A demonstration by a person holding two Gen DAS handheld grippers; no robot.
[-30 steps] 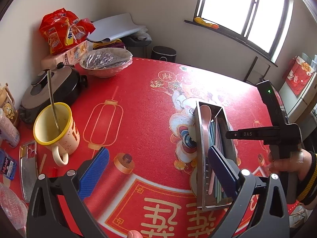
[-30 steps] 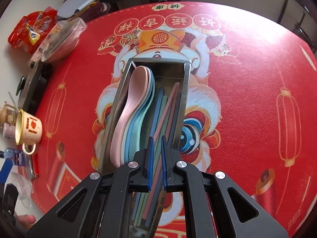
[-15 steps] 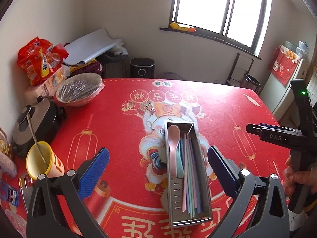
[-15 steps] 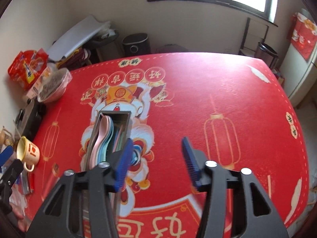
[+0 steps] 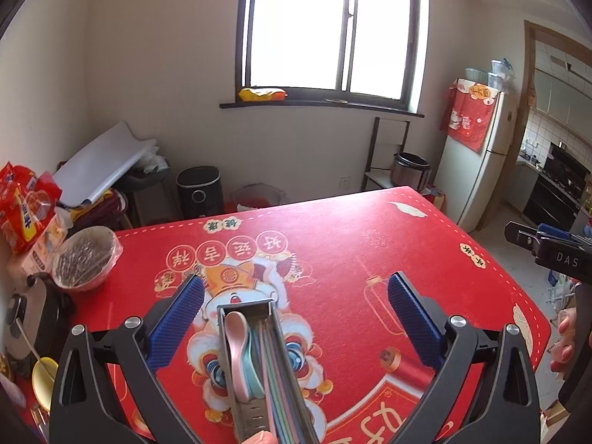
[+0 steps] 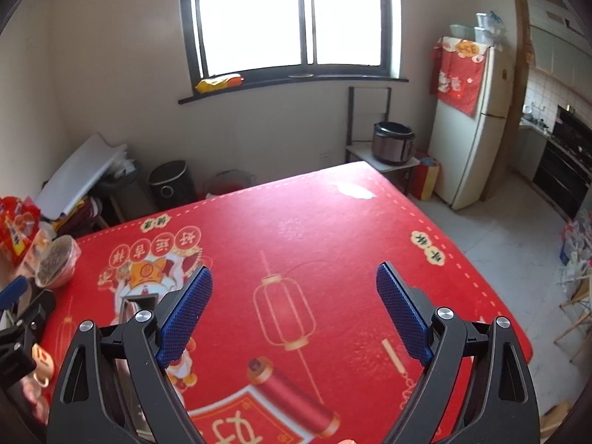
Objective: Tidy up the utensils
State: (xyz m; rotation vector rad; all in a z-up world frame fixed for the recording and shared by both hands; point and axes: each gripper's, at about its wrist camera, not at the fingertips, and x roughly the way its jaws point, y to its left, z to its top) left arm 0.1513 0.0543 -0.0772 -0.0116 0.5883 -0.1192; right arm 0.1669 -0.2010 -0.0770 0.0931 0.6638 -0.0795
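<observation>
Left gripper (image 5: pixel 296 309) wide and empty, utensil tray (image 5: pixel 266 377) loaded directly below its fingers. Right gripper (image 6: pixel 294 309) likewise wide, empty, tray at lower left. Sorting looks finished; next move is probably only to pull clear.

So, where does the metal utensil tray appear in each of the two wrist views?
Left wrist view: the metal utensil tray lies at bottom centre, between the fingers of the open left gripper.
Right wrist view: only its far end shows at lower left, behind the right gripper's left finger.
Shared landmark: the foil-covered bowl at the table's left edge.
</observation>
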